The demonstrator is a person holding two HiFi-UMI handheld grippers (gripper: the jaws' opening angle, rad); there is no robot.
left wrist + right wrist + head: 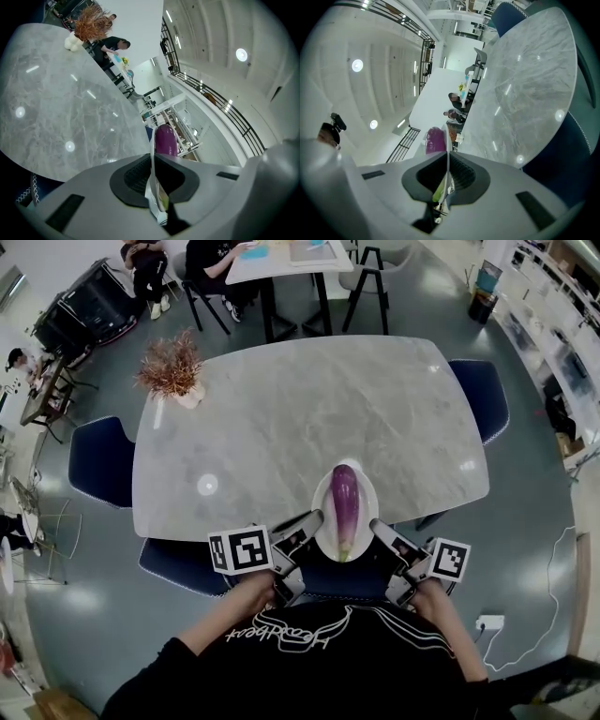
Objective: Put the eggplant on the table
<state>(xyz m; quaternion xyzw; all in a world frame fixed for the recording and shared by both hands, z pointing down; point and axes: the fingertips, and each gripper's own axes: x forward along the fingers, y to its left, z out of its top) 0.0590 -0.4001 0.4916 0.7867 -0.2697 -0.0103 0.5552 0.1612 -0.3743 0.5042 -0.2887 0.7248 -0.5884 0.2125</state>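
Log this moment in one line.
left gripper: shut on white plate | right gripper: shut on white plate | purple eggplant: on plate | plate: over grey marble table edge

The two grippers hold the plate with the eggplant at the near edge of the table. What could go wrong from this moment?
1. The left gripper and the right gripper each pinch only the thin rim of the plate, so it might slip.
2. The eggplant lies loose, so a tilt could roll it off.
3. The plate overhangs the near edge of the table; released here, it may tip.
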